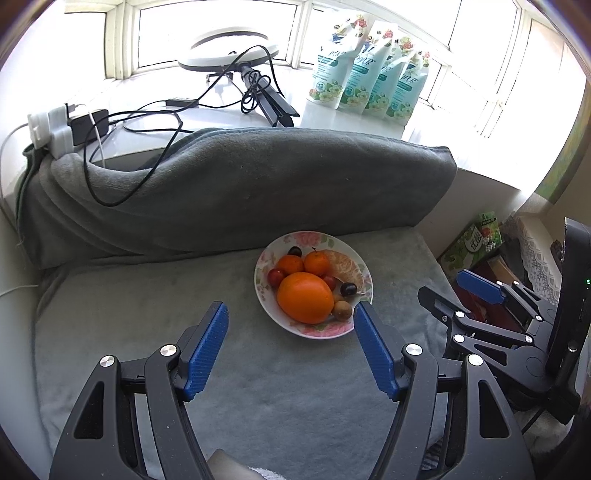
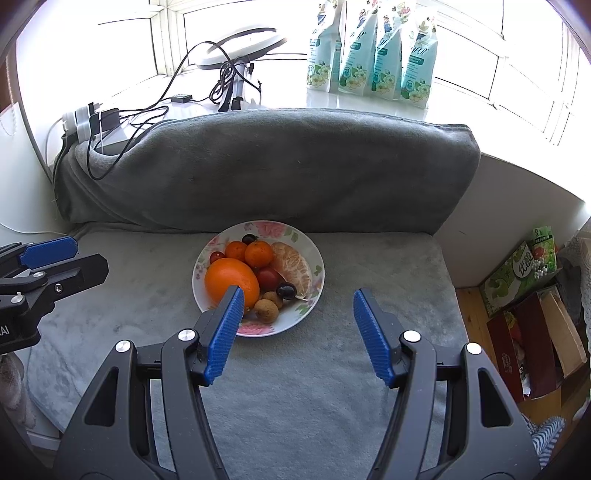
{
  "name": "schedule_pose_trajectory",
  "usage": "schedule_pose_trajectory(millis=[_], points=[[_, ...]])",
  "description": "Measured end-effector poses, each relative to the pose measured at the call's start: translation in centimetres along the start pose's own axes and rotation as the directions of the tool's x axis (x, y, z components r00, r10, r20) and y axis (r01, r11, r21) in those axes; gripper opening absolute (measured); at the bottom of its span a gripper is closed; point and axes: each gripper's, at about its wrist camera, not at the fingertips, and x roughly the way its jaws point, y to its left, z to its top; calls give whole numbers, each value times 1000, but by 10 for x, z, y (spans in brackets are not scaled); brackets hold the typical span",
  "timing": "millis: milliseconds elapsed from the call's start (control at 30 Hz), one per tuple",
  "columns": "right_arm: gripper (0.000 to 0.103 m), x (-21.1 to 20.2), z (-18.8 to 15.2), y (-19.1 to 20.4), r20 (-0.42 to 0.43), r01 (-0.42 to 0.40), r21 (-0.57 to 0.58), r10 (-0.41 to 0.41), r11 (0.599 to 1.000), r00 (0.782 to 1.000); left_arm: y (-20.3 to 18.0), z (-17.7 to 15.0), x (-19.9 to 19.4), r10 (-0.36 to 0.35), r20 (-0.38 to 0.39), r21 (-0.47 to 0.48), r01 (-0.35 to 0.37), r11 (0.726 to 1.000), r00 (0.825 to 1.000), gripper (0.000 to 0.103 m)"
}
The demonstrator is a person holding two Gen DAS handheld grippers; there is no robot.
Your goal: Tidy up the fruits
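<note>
fruit plate [image 1: 360, 260] lies just ahead of left gripper [image 1: 291, 314] and right gripper [image 2: 298, 301], both spread, holding nothing.

A home, by a bright bay window [image 1: 221, 33]: a grey blanket [image 1: 236, 177] covers the surface and a rolled bolster, refill pouches [image 2: 369, 51] and a ring light [image 1: 229, 51] stand on the far sill, cardboard boxes [image 2: 524, 280] crowd the right floor.

Black left gripper [image 1: 291, 314], blue ribbed pads [image 1: 207, 347] (silver screws)
</note>
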Motion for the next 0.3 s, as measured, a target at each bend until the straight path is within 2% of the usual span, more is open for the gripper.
schedule_pose_trajectory(millis=[300], points=[[64, 0, -5, 0, -3, 7, 10, -7, 1000, 1000, 1, -3, 1, 4, 0, -6, -4, 1000, 1000, 70]])
